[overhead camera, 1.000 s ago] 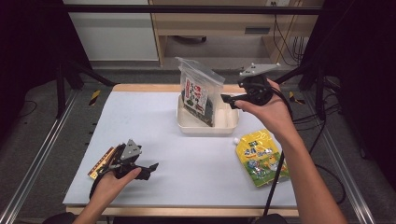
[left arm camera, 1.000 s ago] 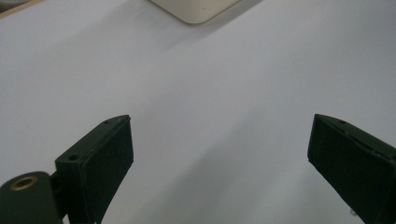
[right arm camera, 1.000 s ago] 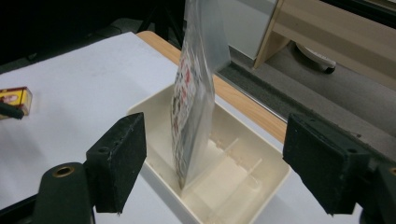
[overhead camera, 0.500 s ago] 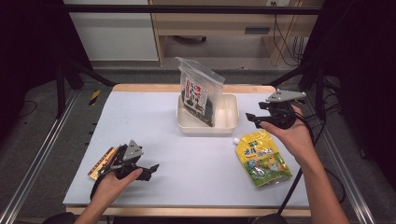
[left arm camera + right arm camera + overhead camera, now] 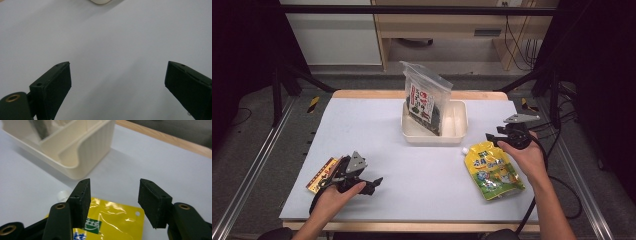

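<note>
Right gripper lowered over the yellow printed spout pouch beside the cream plastic divided tray

The pouch is seen lying flat on the pale grey table mat, its white cap pointing toward the tray, in which a clear seaweed bag with a red label stands tilted; the right gripper's jaws are held apart and empty just above the pouch's top edge, and a clean pick is judged to call for the jaws being closed on that flat upper edge near the spout, not on the bulging body. A second ago this gripper was held up by the bag at the tray; it has since been brought down and outward. The left gripper, wide open and empty, has been kept resting near a small orange packet
</note>
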Demonstrator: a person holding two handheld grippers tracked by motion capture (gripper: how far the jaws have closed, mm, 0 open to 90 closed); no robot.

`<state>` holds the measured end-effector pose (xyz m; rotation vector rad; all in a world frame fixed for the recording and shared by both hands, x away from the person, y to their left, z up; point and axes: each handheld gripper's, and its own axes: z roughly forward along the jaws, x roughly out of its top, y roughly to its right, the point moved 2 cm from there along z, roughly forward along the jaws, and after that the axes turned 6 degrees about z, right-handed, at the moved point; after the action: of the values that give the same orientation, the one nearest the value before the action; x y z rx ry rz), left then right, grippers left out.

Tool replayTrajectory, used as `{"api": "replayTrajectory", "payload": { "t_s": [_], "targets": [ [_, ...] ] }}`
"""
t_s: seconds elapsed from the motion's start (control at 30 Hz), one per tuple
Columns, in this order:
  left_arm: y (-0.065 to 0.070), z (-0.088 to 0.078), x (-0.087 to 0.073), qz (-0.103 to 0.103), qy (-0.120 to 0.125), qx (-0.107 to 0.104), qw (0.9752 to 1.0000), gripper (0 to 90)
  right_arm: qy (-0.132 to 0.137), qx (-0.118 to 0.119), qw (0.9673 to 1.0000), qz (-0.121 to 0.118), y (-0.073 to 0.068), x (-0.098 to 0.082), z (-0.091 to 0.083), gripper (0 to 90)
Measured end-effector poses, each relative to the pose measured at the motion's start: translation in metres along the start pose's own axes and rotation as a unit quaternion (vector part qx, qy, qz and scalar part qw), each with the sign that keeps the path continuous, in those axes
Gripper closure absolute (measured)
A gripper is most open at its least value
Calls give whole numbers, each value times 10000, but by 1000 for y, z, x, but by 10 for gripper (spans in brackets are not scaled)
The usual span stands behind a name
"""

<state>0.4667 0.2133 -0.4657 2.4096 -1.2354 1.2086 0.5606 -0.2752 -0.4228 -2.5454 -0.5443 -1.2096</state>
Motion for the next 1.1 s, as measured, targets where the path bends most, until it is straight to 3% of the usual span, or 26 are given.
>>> {"api": "replayTrajectory", "payload": {
  "t_s": [0.23,0.47,1.1],
  "targets": [
    [1,1,0,26,-37,-20,10000,67,-299,38,9993,214,22,-16,20,387],
    [2,2,0,25,-33,-58,10000,67,-427,184,9979,443,35,-24,32,363],
    [4,4,-1,19,-82,-110,9999,67,-800,367,9945,575,42,-34,50,355]
  ]
}}
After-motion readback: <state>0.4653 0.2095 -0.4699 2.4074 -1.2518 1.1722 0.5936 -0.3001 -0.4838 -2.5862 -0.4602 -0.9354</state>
